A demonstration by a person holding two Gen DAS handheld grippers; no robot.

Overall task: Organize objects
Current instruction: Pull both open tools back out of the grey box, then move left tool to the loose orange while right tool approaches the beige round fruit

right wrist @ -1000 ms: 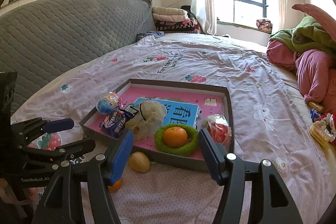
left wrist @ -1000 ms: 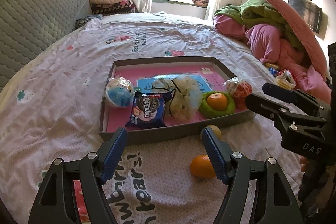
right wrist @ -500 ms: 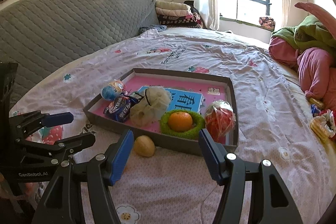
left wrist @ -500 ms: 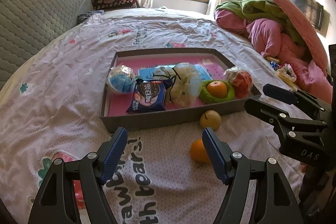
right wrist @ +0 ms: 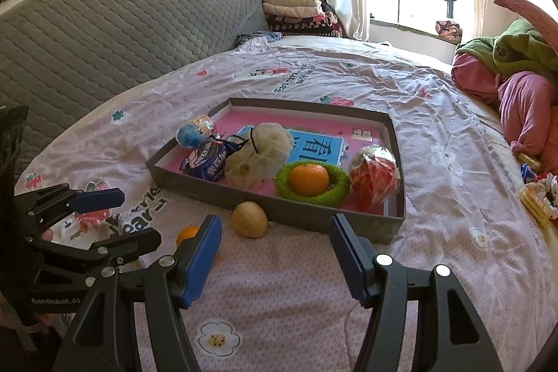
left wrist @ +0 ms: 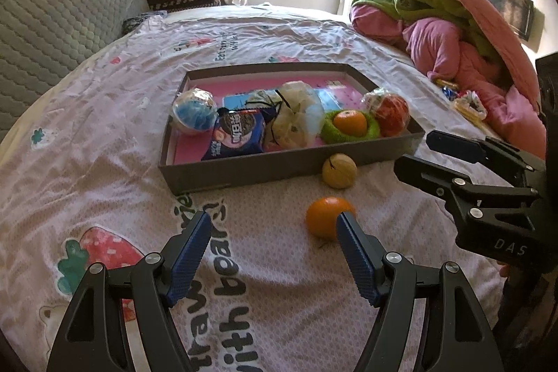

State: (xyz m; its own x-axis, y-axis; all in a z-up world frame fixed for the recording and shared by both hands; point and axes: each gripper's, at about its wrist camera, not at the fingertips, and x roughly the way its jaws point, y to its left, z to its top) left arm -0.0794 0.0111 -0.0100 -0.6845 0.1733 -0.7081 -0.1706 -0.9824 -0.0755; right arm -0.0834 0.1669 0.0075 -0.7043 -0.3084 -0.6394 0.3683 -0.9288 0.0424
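Note:
A grey box tray (left wrist: 244, 171) (right wrist: 307, 218) with a pink floor lies on the bedsheet. It holds a blue ball (left wrist: 194, 114), a cookie packet (left wrist: 237, 136), a mesh pouch (left wrist: 296, 119), an orange in a green ring (left wrist: 349, 122) (right wrist: 308, 179) and a wrapped red ball (left wrist: 392, 109). Outside the front wall lie a yellowish fruit (left wrist: 339, 170) (right wrist: 249, 219) and a loose orange (left wrist: 326, 217) (right wrist: 186, 234). My left gripper (left wrist: 273, 225) is open, empty, just left of the loose orange. My right gripper (right wrist: 275, 229) is open and empty before the tray.
A grey quilted headboard (right wrist: 104, 33) runs along the left. Pink and green bedding (left wrist: 453, 33) is heaped at the right, with small wrapped items (right wrist: 538, 194) beside it. Folded blankets (right wrist: 296, 13) sit below the window at the back.
Both views have drawn back a little from the tray. The loose orange and the yellowish fruit now sit higher in the left wrist view, clear of the right fingertip. Both jaws stay as wide as before.

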